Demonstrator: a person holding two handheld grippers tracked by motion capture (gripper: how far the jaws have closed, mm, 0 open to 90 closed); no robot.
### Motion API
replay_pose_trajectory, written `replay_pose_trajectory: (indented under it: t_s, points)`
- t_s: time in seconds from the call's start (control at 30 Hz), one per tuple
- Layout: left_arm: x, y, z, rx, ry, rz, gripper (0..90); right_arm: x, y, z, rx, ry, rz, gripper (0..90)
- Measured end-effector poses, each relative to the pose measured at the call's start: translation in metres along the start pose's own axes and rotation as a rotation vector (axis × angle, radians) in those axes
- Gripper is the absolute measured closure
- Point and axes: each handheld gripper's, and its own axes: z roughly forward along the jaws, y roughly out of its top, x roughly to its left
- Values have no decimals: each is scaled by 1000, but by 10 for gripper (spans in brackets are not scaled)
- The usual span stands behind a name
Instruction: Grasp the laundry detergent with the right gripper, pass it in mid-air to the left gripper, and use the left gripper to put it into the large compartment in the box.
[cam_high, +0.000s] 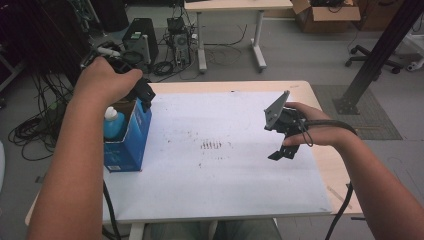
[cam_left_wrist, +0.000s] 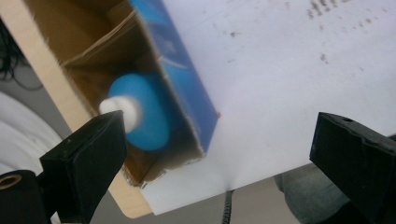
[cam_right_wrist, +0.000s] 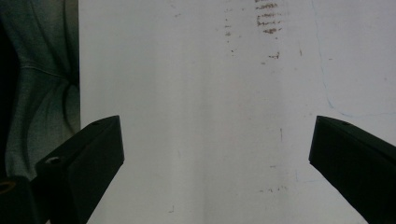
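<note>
Jaws released on my left gripper (cam_left_wrist: 219, 154), poised above the open blue box (cam_high: 131, 140) at the bench's (cam_high: 240, 200) left edge; the blue bottle (cam_left_wrist: 142, 112) stands inside. I should centre on its white cap. My right gripper (cam_high: 281, 152) hangs released, clear.

No text, label or number can be read; the blue box's (cam_high: 131, 135) print is too blurred.
</note>
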Motion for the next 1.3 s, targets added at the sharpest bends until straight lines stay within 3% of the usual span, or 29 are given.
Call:
replay_pose_trajectory:
  t_s: [0.13,0.37,0.5,0.6,0.87,1.13,1.23,1.3]
  points:
    - [-15,4,-6,-8,-13,86,44,0,-2,-3,2,-3,7,32]
    - [-46,12,-7,-1,-25,282,46,-2,-3,-6,6,-5,8,32]
    - [-58,15,-4,15,-14,349,46,-3,-4,-7,13,-1,15,33]
    - [-67,17,-1,20,-26,427,47,-4,-3,-7,13,3,20,32]
    - [-82,18,7,50,-39,579,48,-4,-2,-8,29,13,16,33]
    - [-97,17,20,53,-95,702,47,-6,-1,-11,41,19,12,33]
    - [-103,16,26,62,-83,758,47,-7,-1,-12,55,24,12,34]
    - [-106,15,28,69,-103,788,49,-6,0,-14,66,25,11,33]
